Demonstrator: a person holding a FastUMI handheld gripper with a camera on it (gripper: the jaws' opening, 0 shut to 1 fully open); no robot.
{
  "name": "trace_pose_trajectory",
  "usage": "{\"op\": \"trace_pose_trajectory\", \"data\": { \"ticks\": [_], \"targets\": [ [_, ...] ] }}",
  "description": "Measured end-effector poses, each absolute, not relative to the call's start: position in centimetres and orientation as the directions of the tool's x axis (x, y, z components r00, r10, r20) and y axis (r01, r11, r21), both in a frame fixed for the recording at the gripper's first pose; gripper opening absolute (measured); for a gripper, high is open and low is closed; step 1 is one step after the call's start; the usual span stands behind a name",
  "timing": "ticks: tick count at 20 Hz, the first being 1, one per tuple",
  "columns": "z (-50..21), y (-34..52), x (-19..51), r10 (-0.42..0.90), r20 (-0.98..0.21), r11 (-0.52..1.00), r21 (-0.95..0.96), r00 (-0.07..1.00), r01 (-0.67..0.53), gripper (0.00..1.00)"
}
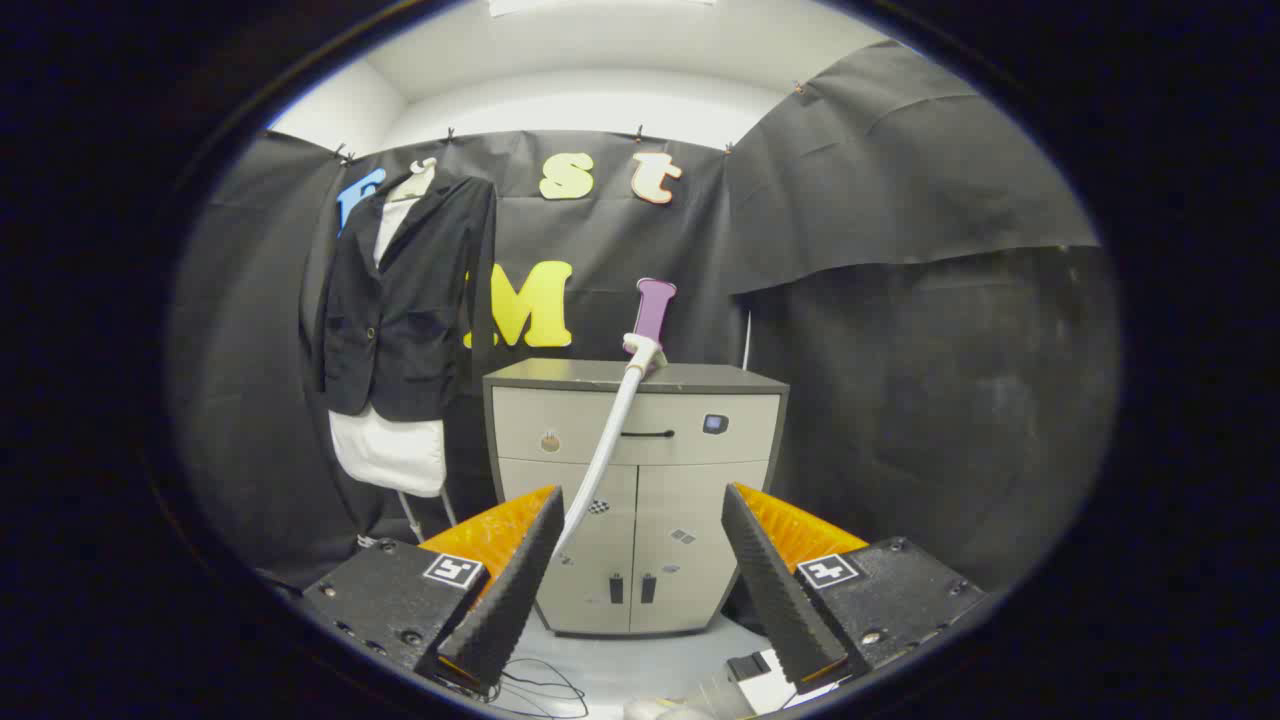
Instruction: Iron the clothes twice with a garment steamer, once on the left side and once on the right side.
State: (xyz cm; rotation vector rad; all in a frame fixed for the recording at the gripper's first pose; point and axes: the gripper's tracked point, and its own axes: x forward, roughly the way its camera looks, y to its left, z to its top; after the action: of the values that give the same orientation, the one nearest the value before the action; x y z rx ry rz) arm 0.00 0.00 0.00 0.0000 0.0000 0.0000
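Ribbed pads line the inner faces of the gripper (640,560), whose jaws stand wide apart with nothing held and nothing touched between them. Through the gap, beyond the fingers, stands a pale grey cabinet (700,470) with a dark top, a drawer with a slim dark handle above and two doors below; small stickers dot its front. A white hose (605,450) runs up from behind the left finger's tip, slanting across the cabinet front to its top edge, where the steamer head (645,352) rests against the cabinet top. Whether the hose touches the left finger cannot be told; it passes just behind its tip. The black jacket (405,300) hangs to the left of the cabinet, well beyond the left finger, over a white garment (390,450) whose hem shows beneath it and whose collar shows at the neck. The jacket is buttoned at the front, and thin white stand legs (425,515) come down under it. Dark cloth walls close the booth behind and to the right. On the pale floor (600,660) just ahead of the fingers lie thin dark cables (545,690) and a small white object partly hidden by the right finger.
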Motion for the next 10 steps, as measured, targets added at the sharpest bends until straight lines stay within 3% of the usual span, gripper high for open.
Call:
{"op": "trace_pose_trajectory", "data": {
  "ticks": [10],
  "targets": [
    [-0.13, 0.88, -0.47, 0.0, 0.008, 1.0, -0.01, 1.0, 0.0, 0.99]
  ]
}}
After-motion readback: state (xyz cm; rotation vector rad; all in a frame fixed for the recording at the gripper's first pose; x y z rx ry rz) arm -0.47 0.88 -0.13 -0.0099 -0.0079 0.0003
